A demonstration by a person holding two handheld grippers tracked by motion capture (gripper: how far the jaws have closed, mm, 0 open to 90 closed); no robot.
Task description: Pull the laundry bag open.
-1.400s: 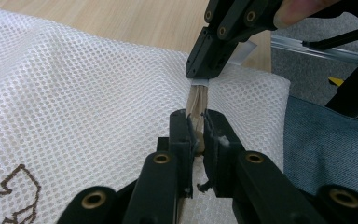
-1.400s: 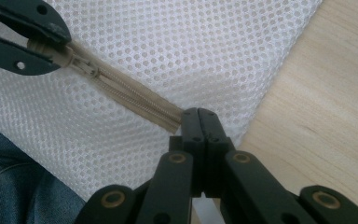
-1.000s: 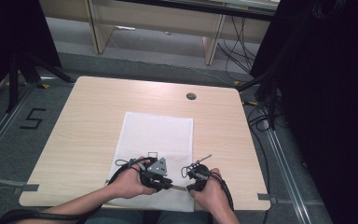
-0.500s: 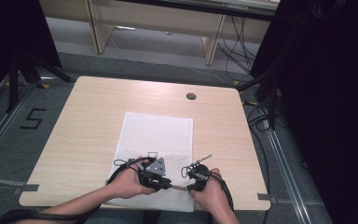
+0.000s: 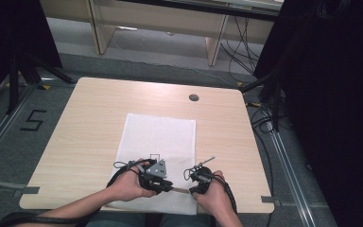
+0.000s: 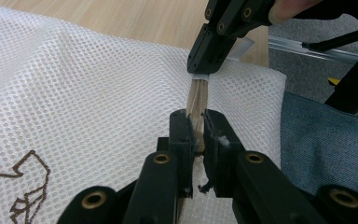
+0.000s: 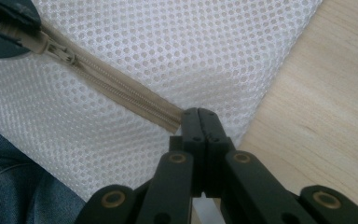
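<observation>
Left gripper [image 5: 163,182] fingers pinched together, right gripper [image 5: 196,182] fingers likewise

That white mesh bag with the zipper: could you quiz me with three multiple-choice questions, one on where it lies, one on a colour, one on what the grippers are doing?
1. Where does the white mesh bag lie?
A. On the floor
B. On the wooden table, at its near edge
C. On a shelf

2. What colour is the zipper?
A. Beige
B. Red
C. Black

3. How do the two grippers stand?
A. Both wide open
B. One open, one shut
C. Both shut on the zipper

Answers:
1 B, the high view shows it flat on the tabletop by the person's hands.
2 A, the right gripper view shows a tan tape and slider.
3 C, the left gripper pinches the slider end and the right gripper clamps the tape's other end.
</observation>
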